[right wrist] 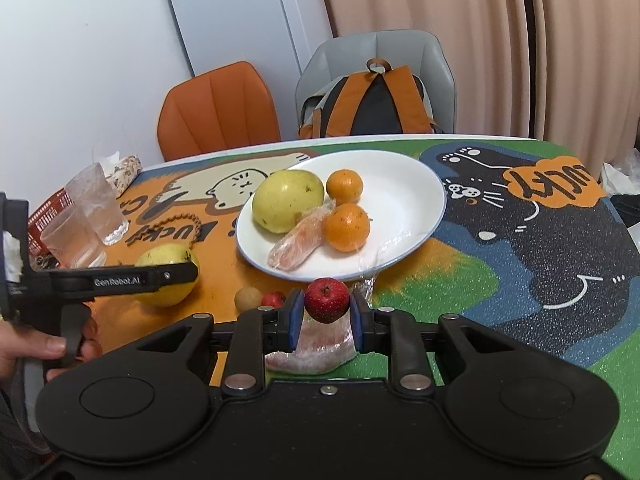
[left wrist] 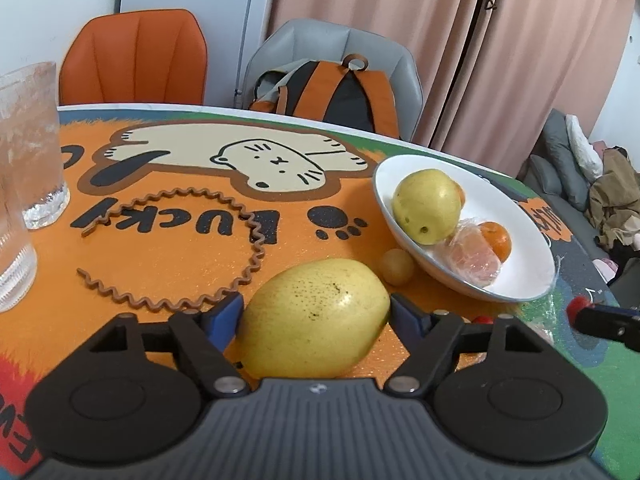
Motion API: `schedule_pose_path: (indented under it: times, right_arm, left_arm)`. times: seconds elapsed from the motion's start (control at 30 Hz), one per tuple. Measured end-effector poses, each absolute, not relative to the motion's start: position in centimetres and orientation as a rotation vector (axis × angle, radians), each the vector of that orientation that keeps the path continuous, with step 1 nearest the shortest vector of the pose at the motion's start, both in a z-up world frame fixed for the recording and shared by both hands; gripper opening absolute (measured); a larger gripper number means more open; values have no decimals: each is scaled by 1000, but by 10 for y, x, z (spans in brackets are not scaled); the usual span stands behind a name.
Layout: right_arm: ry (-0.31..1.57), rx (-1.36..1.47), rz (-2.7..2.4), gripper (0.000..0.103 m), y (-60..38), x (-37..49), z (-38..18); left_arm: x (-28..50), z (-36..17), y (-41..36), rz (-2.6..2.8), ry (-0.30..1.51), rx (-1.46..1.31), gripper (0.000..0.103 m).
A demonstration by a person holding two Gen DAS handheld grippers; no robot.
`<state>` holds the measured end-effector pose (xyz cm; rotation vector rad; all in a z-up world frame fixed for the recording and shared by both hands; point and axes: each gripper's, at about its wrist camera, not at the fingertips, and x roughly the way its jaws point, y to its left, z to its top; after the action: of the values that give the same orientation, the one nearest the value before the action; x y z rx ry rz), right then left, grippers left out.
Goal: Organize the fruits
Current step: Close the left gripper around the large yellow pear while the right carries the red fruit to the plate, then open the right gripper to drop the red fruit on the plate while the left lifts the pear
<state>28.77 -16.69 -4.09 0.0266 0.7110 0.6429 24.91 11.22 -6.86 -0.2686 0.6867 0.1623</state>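
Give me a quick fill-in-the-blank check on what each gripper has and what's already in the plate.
1. The right gripper is shut on a small ____ fruit.
2. The left gripper brackets a large yellow fruit lying on the ____.
3. The white plate holds ____ oranges.
4. The backpack sits on the ____ chair.

Missing words: red; table mat; two; grey

Two glasses [left wrist: 24, 152] stand at 9 o'clock; a wavy band [left wrist: 188, 248] lies near; a backpack [right wrist: 368, 100] sits on the grey chair [right wrist: 436, 60] at 12.
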Motion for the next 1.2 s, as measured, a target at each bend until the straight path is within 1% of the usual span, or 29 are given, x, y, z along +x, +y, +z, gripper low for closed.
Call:
schedule_pose_path:
  times: [0.37,1.2]
  right_arm:
    - [715,42,664,23,-171,293,-43]
    - [699,15,713,23,-134,325,-40]
  left_arm:
    - [246,-68,111,192,683,-285,76]
    - [222,-33,109,198,594,-285,76]
